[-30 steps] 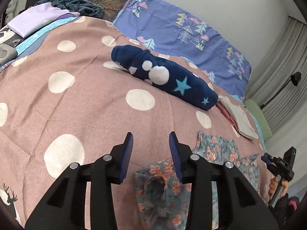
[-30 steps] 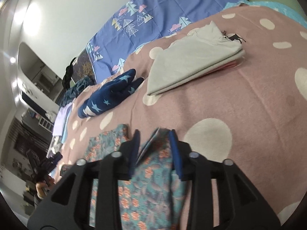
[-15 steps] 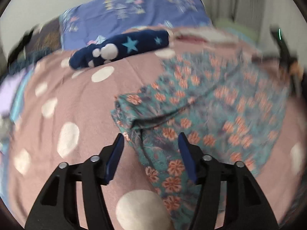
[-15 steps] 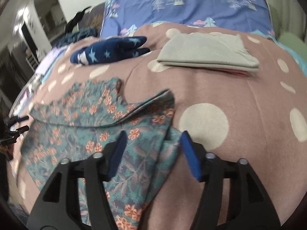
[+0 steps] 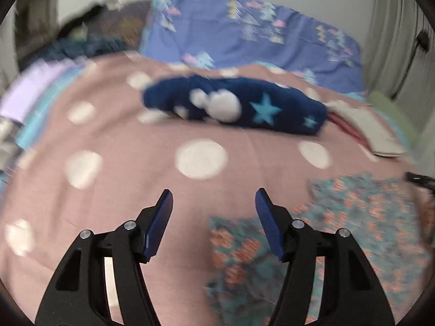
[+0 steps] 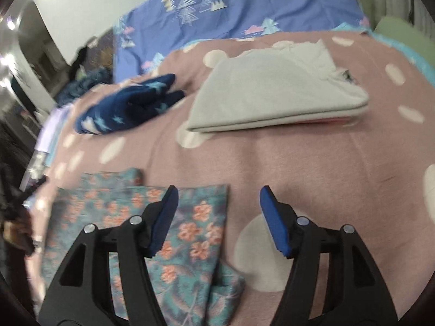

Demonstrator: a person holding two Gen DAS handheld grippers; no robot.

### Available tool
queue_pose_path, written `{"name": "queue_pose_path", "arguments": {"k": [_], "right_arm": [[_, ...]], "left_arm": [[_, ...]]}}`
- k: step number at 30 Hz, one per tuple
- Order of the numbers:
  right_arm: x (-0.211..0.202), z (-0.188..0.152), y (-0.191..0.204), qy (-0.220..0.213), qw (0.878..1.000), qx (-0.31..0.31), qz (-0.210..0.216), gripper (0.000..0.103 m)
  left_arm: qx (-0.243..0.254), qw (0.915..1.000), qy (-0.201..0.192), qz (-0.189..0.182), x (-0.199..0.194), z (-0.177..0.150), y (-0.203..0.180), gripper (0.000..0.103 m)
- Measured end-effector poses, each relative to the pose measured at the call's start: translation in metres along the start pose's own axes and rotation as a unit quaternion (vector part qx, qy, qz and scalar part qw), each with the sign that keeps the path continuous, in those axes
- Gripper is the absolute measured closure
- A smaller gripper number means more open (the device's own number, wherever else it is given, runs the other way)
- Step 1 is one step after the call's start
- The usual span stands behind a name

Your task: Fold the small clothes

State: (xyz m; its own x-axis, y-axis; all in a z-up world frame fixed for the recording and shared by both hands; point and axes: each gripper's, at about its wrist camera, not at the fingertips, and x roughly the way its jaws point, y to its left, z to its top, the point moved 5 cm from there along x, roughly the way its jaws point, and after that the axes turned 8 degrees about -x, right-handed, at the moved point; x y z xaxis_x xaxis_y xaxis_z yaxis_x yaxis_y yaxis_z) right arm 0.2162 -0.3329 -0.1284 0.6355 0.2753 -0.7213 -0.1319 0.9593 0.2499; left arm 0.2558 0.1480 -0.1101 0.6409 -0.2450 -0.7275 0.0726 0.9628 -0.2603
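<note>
The teal floral garment [image 5: 339, 231] lies flat on the pink dotted blanket [image 5: 108, 190], blurred, to the right of my left gripper [image 5: 213, 198]. That gripper's jaws are opening, with only blanket between the fingertips. In the right wrist view the same garment [image 6: 190, 231] is folded, with a straight edge on its far side. My right gripper [image 6: 218, 193] hovers open over the garment's right edge. Its left finger [image 6: 165, 212] is above the cloth and its right finger [image 6: 272, 217] above bare blanket. Neither gripper holds anything.
A navy star-print garment [image 5: 236, 106] lies rolled farther back [image 6: 127, 108]. A folded grey stack [image 6: 272, 95] sits at the back right, over something red. A blue patterned pillow [image 5: 244, 32] lines the wall. More clothes are piled at the far left.
Both grippers have opened and let go of the floral garment, which now lies folded on the blanket. The left gripper has swung left off the cloth; the right has backed off a little.
</note>
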Motion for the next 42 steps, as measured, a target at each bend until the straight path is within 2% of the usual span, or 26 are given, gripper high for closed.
{"name": "queue_pose_path", "arguments": {"k": [3,4,5,6,7,9,11,12,14,17,19,20,22,23,24,25,26,28,29,30,31,32,34,37,40,42], "right_arm": [[0.011,-0.001,-0.001,0.013,0.999,0.016,0.030,0.046],[0.014,-0.003,0.001,0.016,0.999,0.019,0.036,0.049],[0.018,-0.003,0.003,0.020,0.999,0.022,0.045,0.061],[0.022,-0.003,0.006,0.028,0.998,0.024,0.057,0.086],[0.023,-0.003,0.011,0.032,0.997,0.021,0.063,0.096],[0.008,0.002,0.016,0.002,0.998,0.008,0.054,0.096],[-0.014,0.013,0.015,-0.039,0.997,0.014,0.071,0.096],[-0.025,0.020,0.013,-0.059,0.995,0.023,0.081,0.098],[-0.035,0.031,0.008,-0.080,0.994,0.029,0.065,0.103],[-0.021,0.039,-0.003,-0.063,0.996,0.045,0.046,0.103],[-0.001,0.034,-0.008,-0.033,0.997,0.057,0.033,0.102],[0.009,0.028,-0.008,-0.016,0.997,0.067,0.043,0.097],[0.022,0.014,-0.008,0.013,0.994,0.079,0.071,0.071],[0.026,0.009,-0.007,0.019,0.994,0.076,0.075,0.048],[0.030,0.005,-0.005,0.027,0.994,0.067,0.082,0.048],[0.033,0.003,-0.002,0.034,0.994,0.058,0.083,0.048],[0.036,0.003,0.000,0.039,0.995,0.051,0.082,0.049],[0.041,0.003,0.005,0.051,0.995,0.036,0.073,0.076],[0.043,0.004,0.008,0.058,0.996,0.029,0.061,0.096],[0.039,0.005,0.011,0.048,0.997,0.022,0.053,0.096],[0.030,0.010,0.014,0.023,0.998,0.014,0.055,0.096],[0.022,0.012,0.015,0.006,0.998,0.017,0.063,0.096],[-0.002,0.022,0.013,-0.038,0.995,0.031,0.088,0.097],[-0.014,0.036,0.010,-0.060,0.994,0.033,0.082,0.097],[0.009,0.035,0.008,-0.026,0.997,0.031,0.062,0.095],[0.027,0.023,0.001,0.009,0.999,0.034,0.031,0.091]], "left_arm": [[0.002,0.9984,0.048,-0.031,0.020,-0.019,-0.003,0.039],[0.005,0.9977,0.057,-0.037,0.027,-0.024,-0.006,0.043],[0.010,0.9971,0.061,-0.046,0.032,-0.027,-0.010,0.051],[0.017,0.9964,0.063,-0.055,0.034,-0.029,-0.015,0.080],[0.024,0.9958,0.066,-0.060,0.036,-0.030,-0.019,0.097],[0.035,0.9968,0.044,-0.058,0.027,-0.026,-0.026,0.098],[0.050,0.9964,-0.004,-0.068,0.003,-0.013,-0.029,0.098],[0.050,0.9960,-0.017,-0.072,-0.003,-0.005,-0.029,0.098],[0.048,0.9954,-0.041,-0.072,-0.017,0.010,-0.030,0.101],[0.044,0.9968,-0.047,-0.048,-0.012,0.022,-0.027,0.101],[0.048,0.9980,-0.036,-0.018,0.004,0.021,-0.025,0.101],[0.047,0.9988,-0.013,-0.005,0.019,0.015,-0.021,0.101],[0.042,0.9989,0.016,-0.010,0.031,0.004,-0.016,0.100],[0.042,0.9987,0.027,-0.013,0.036,-0.004,-0.015,0.098],[0.044,0.9981,0.039,-0.018,0.040,-0.011,-0.015,0.083],[0.044,0.9978,0.045,-0.019,0.042,-0.014,-0.014,0.063],[0.043,0.9975,0.051,-0.025,0.044,-0.020,-0.015,0.059],[0.046,0.9970,0.055,-0.030,0.048,-0.024,-0.017,0.057],[0.046,0.9970,0.056,-0.026,0.050,-0.026,-0.018,0.057],[0.048,0.9972,0.054,-0.023,0.050,-0.027,-0.019,0.069],[0.051,0.9971,0.051,-0.024,0.050,-0.026,-0.020,0.103],[0.049,0.9969,0.050,-0.035,0.045,-0.024,-0.022,0.102],[0.054,0.9977,0.010,-0.040,0.028,-0.014,-0.025,0.102],[0.044,0.9968,-0.033,-0.058,0.001,0.006,-0.025,0.102],[0.048,0.9974,-0.031,-0.043,0.006,0.013,-0.027,0.102],[0.053,0.9986,-0.006,-0.004,0.028,0.008,-0.023,0.101]]}}
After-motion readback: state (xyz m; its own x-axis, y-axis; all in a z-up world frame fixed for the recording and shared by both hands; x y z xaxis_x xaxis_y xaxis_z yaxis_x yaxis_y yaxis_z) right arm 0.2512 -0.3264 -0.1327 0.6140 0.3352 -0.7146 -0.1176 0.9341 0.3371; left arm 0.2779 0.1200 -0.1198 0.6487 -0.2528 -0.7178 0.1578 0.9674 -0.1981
